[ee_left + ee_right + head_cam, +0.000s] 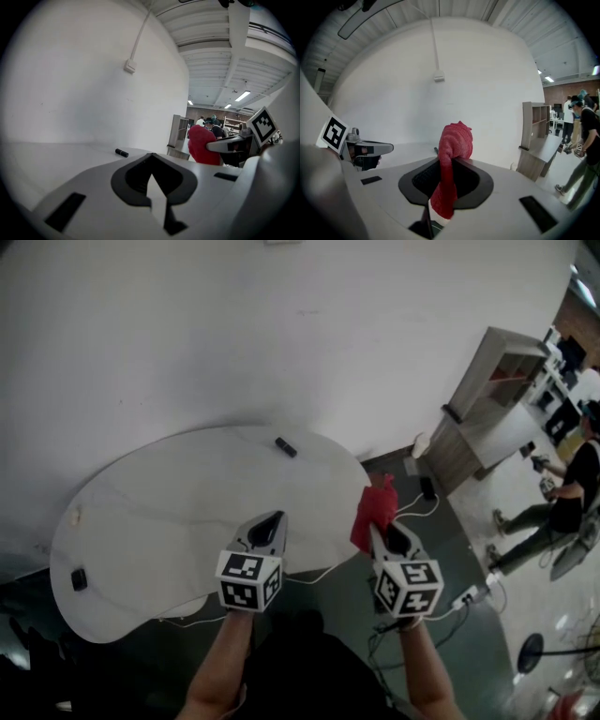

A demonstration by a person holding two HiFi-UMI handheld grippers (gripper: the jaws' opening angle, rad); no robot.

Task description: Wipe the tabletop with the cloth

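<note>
Right gripper (442, 199) is pinched tight on the red cloth (454, 140). The jaws clamp it near one end, a bunched wad stands up past the tips, and a short tail with a pale edge sticks out behind. The cloth is up in the air with this gripper, about over the tabletop's (169, 493) right-hand end, and does not look pressed to the surface.

Handling guess: a light, soft terry-type rag, floppy and not fragile, with a grippy nap. A pinch on a bunched fold holds fine, but the loose wad has to be laid flat under the tips to wipe properly, or it will just drag as a lump.

Left gripper (157, 199) is to the left of the right one, jaws pressed together with nothing between them, held low over the near edge of the tabletop.

Ahead of the left gripper, near the far edge, lies a black stick-shaped item (286, 447), too small to name; it sits in the wiping path. Far to that gripper's left, at the tabletop's end, is a dark block (79, 579). White cables (309, 576) hang at the near edge below both grippers and could snag.

Beyond the right gripper stand a wooden shelf unit (487, 395) and a person (562, 498), both well apart from it. A plain wall (281, 324) is behind the tabletop.
</note>
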